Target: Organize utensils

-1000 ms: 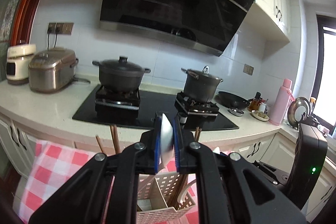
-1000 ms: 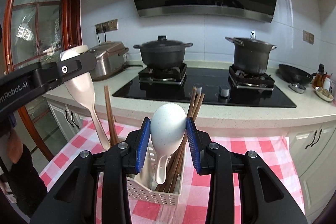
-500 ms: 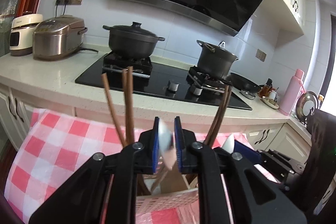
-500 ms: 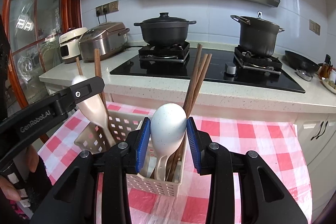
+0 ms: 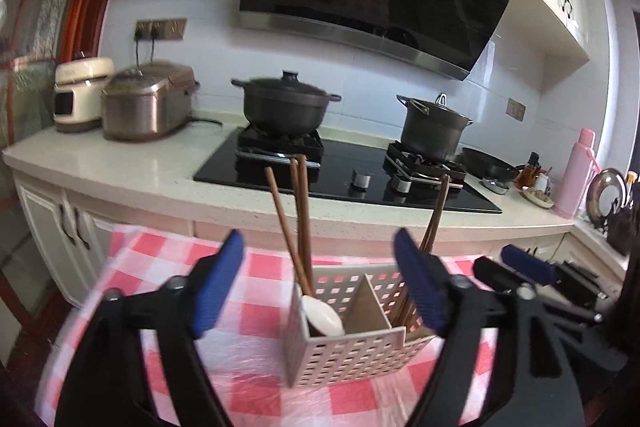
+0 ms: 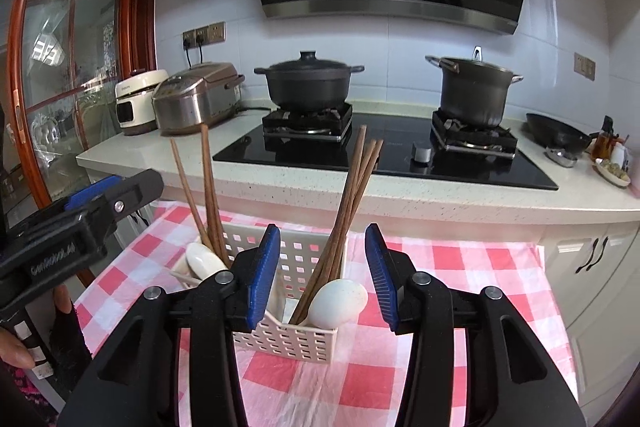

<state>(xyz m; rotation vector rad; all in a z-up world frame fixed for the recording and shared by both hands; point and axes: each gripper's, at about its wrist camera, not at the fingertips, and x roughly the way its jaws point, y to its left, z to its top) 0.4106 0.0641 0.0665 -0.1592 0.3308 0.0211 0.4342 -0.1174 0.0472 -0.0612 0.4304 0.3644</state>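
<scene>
A white perforated utensil basket (image 5: 352, 355) (image 6: 304, 259) with a divider stands on the red-checked cloth (image 5: 256, 307) (image 6: 440, 267). Its left compartment holds brown chopsticks (image 5: 298, 223) (image 6: 208, 195) and a white spoon (image 5: 322, 315) (image 6: 204, 261). Its right compartment holds more chopsticks (image 5: 434, 223) (image 6: 352, 195) and a second white spoon (image 6: 338, 303). My left gripper (image 5: 318, 291) is open and empty, just in front of the basket. My right gripper (image 6: 322, 275) is open and empty, with the second spoon below its jaws.
Behind the cloth runs a pale counter (image 6: 440, 195) with a black hob (image 6: 384, 155), two dark pots (image 6: 308, 83) (image 6: 474, 87), two rice cookers (image 6: 196, 99) and a pan (image 6: 560, 135). A pink flask (image 5: 576, 175) stands at the far right.
Both grippers have opened and let go of their spoons. Each spoon now rests in its compartment of the basket. Both grippers have drawn back a little.
</scene>
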